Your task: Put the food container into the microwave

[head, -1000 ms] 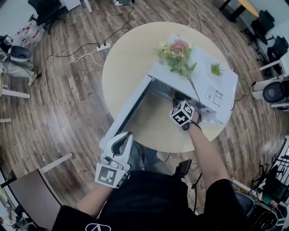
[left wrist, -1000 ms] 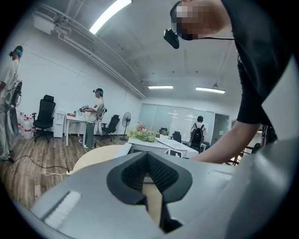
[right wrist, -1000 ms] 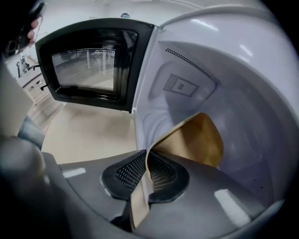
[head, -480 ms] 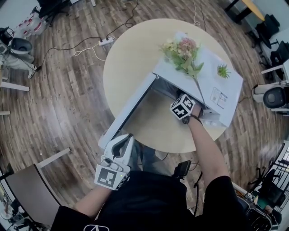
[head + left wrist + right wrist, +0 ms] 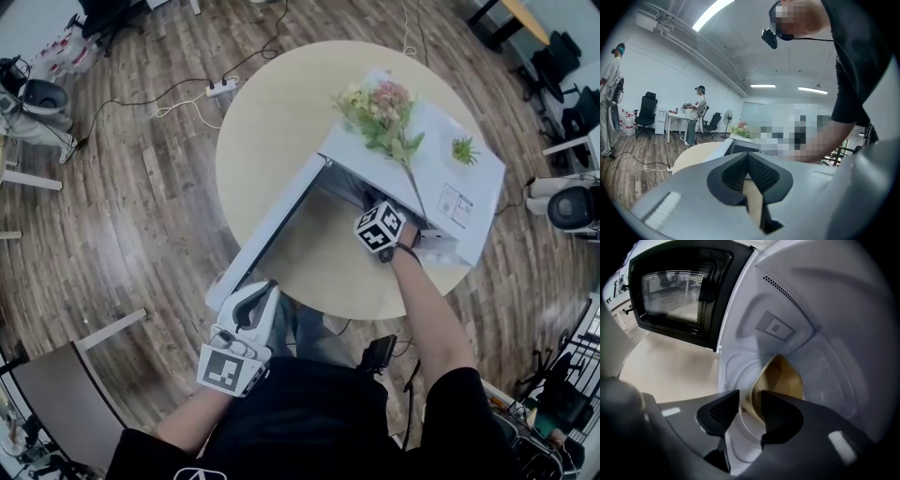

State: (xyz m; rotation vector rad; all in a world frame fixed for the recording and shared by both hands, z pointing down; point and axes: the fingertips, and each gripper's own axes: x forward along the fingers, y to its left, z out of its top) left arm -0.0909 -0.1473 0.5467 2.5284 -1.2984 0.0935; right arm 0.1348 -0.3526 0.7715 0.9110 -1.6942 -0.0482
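Observation:
The white microwave (image 5: pixel 441 178) stands on the round table (image 5: pixel 272 112) with its door (image 5: pixel 267 234) swung wide open toward me. My right gripper (image 5: pixel 750 401) reaches into the oven cavity; in the head view only its marker cube (image 5: pixel 380 228) shows at the opening. A tan food container (image 5: pixel 780 378) rests tilted on the cavity floor, its near rim between the right jaws, which are closed on it. My left gripper (image 5: pixel 255 292) hangs shut and empty by the door's outer end, below the table's edge. In its own view the left gripper (image 5: pixel 749 161) points over the table.
A bunch of flowers (image 5: pixel 380 108) and a small green plant (image 5: pixel 462 148) sit on top of the microwave. The door's mesh window (image 5: pixel 675 294) is at the right gripper's left. A power strip (image 5: pixel 222 86) and cables lie on the wood floor. People (image 5: pixel 697 115) stand at far desks.
The right gripper's cube went a little deeper toward the microwave opening, then eased back slightly. The left gripper stayed by the door's end.

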